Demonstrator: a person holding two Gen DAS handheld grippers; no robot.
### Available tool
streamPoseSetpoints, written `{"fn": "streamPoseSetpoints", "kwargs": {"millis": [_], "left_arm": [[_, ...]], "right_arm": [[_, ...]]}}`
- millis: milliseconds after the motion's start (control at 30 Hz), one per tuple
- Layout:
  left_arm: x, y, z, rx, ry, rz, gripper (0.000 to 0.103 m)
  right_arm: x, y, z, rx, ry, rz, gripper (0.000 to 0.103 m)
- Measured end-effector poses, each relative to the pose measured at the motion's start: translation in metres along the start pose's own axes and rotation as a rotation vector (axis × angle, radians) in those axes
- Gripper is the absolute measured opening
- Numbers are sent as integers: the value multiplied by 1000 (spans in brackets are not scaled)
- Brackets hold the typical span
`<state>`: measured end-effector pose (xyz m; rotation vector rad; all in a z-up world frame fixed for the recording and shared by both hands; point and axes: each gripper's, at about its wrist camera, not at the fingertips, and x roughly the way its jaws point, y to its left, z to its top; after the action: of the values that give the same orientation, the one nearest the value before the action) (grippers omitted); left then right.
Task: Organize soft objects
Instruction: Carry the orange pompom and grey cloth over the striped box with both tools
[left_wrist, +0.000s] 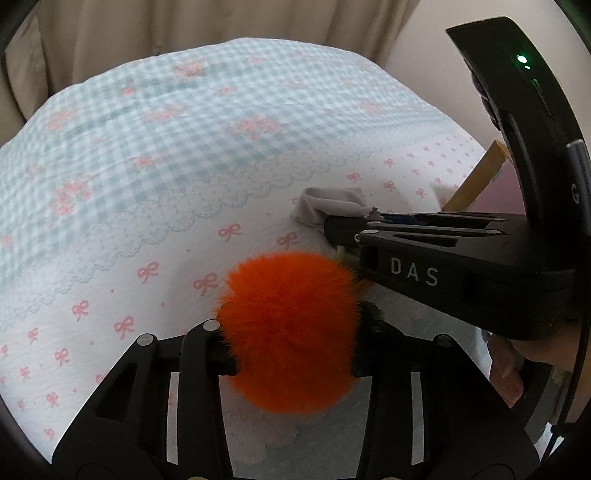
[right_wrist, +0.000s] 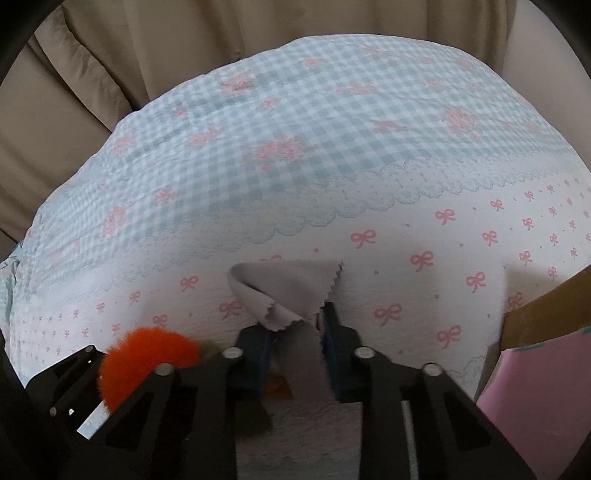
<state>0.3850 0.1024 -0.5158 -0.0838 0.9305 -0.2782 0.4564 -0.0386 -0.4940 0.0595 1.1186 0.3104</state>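
Orange pompom (left_wrist: 288, 332) hiding left jaws, grey cloth (right_wrist: 284, 295) pinched

One orange pompom (left_wrist: 288, 332), one grey cloth (right_wrist: 284, 291), one patterned bedspread (left_wrist: 147, 155), one cardboard box (right_wrist: 546, 310)

Open bedspread (right_wrist: 295, 155) ahead; cardboard box (right_wrist: 546, 306) blocking the right.

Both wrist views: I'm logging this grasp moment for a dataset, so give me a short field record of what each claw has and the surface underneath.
left claw: shut on the fluffy orange pompom
right claw: shut on the grey zigzag-edged cloth
surface: quilted bedspread, blue gingham with pink bows
cloth state: folded over, far end resting on the bedspread
at right edge: brown cardboard box flap
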Motion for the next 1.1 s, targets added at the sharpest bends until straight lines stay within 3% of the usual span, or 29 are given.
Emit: {"fn": "streamPoseSetpoints", "kwargs": {"millis": [267,533,833,1100], "left_arm": [[-40,-3,9,-12,-31,18,35],[-115,-23,32,-14,-83,36,35],[-216,-80,77,15,-149,14,35],[-248,-152,112,60,-157,-54,35]], "right_arm": [[-36,7,5,0,-65,10,17],[-116,12,13,20,-144,24,17],[-236,8,8,79,-216,23,17],[-329,-36,-8,124,-251,-47,17]]}}
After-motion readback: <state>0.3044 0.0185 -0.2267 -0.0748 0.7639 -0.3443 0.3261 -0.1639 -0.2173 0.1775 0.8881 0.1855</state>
